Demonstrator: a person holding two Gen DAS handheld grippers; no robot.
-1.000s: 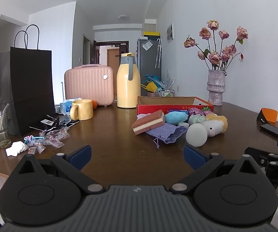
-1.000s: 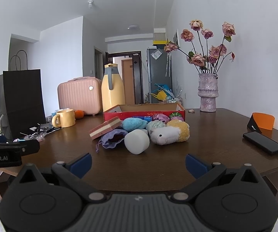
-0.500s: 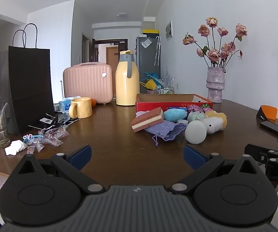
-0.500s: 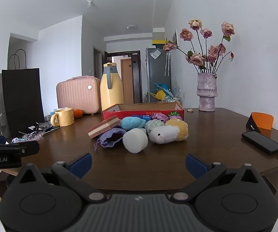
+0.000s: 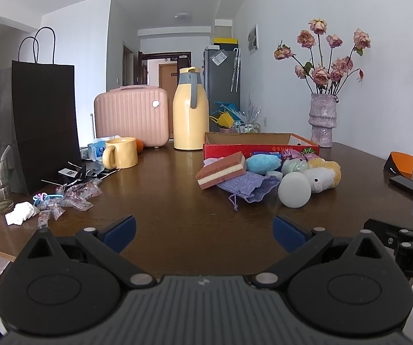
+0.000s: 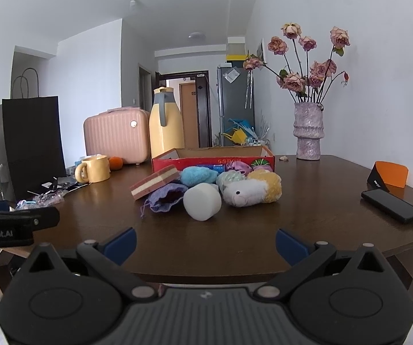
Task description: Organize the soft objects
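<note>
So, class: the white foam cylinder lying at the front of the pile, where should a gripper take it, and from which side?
Grip the white foam cylinder across its curved sides, coming from the near table edge. It lies on its side at the front, nearest the open right gripper; the purple pouch and plush sheep crowd its flanks, so close gently.

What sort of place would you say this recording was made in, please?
Most likely a lived-in flat: a wooden dining table with a vase of dried roses, a fridge down the hallway, and household clutter such as a mug and a pink case.

Soft toys (image 5: 266,172) piled, red box (image 5: 261,147) behind
</note>
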